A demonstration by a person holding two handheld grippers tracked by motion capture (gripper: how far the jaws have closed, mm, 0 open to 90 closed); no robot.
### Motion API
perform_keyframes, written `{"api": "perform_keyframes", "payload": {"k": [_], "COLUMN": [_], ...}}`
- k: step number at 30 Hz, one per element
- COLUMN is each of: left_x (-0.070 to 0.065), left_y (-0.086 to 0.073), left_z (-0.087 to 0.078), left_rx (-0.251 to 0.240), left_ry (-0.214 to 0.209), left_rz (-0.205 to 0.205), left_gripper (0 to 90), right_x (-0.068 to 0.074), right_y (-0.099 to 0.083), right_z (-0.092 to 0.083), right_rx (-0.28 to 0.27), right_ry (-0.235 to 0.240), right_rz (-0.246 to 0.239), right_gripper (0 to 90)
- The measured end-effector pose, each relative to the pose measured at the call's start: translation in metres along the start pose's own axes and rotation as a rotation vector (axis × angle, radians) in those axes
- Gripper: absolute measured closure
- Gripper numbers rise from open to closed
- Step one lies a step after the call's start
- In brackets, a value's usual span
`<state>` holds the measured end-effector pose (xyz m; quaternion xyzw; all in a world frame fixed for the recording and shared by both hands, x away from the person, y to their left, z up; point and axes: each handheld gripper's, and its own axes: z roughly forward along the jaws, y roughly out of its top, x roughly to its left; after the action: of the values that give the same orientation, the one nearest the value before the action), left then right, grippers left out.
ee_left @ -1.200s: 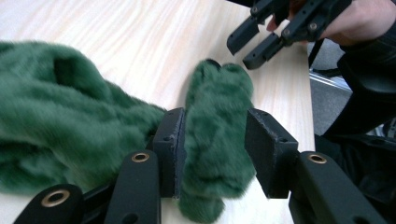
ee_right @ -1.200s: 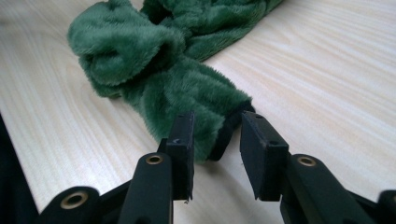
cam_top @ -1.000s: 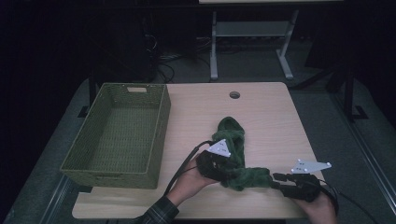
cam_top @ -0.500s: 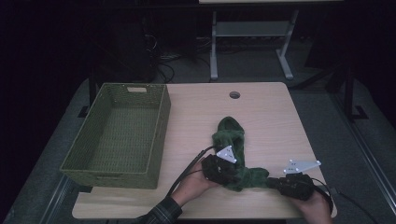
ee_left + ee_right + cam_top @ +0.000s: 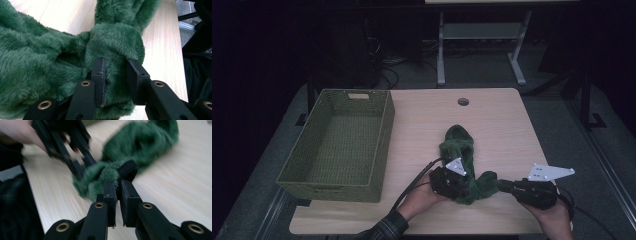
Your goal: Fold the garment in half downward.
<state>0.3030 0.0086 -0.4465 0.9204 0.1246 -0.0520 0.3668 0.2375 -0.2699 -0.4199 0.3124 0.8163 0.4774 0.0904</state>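
Note:
A green plush cloth [image 5: 459, 147] lies crumpled on the wooden table [image 5: 502, 120], near its front edge. My left gripper [image 5: 462, 187] [image 5: 116, 75] presses its pads on a thick fold at the cloth's near end; its jaws have just been closing on that fold. My right gripper [image 5: 502, 185] [image 5: 118, 187] comes in from the right. Its jaws have just been closing too, and they now pinch the cloth's tip beside a black band [image 5: 127, 168]. The left gripper [image 5: 75, 167] also appears in the right gripper view, blurred, at the cloth's other side.
A green woven basket [image 5: 384, 130] with nothing in it stands on the table's left half. A round cable hole [image 5: 463, 101] sits near the far edge. Bare tabletop lies to the right of the cloth. A metal stand [image 5: 482, 35] is on the floor beyond.
The left gripper has sunk a little onto the cloth's near end. The right gripper has lifted slightly at the cloth's right tip. Both pairs of jaws stand closer together.

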Motion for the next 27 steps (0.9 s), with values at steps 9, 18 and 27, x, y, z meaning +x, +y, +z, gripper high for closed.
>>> {"api": "perform_keyframes", "payload": {"k": [9,18,27], "left_x": [0.001,-0.002,0.0], "left_y": [-0.001,-0.006,-0.024], "left_z": [0.0,-0.035,-0.059], "left_rx": [-0.012,-0.072,-0.095], "left_ry": [-0.01,0.045,0.068], "left_rz": [-0.007,-0.005,-0.045], "left_gripper": [68.0,41.7,39.8], "right_x": [0.015,0.021,0.028], "right_y": [0.025,0.032,0.039], "right_z": [0.023,0.04,0.064], "right_rx": [-0.017,0.013,0.04], "right_ry": [0.068,0.072,0.137], "right_rz": [-0.072,-0.119,-0.144], "right_gripper": [83.4,81.6,75.7]}}
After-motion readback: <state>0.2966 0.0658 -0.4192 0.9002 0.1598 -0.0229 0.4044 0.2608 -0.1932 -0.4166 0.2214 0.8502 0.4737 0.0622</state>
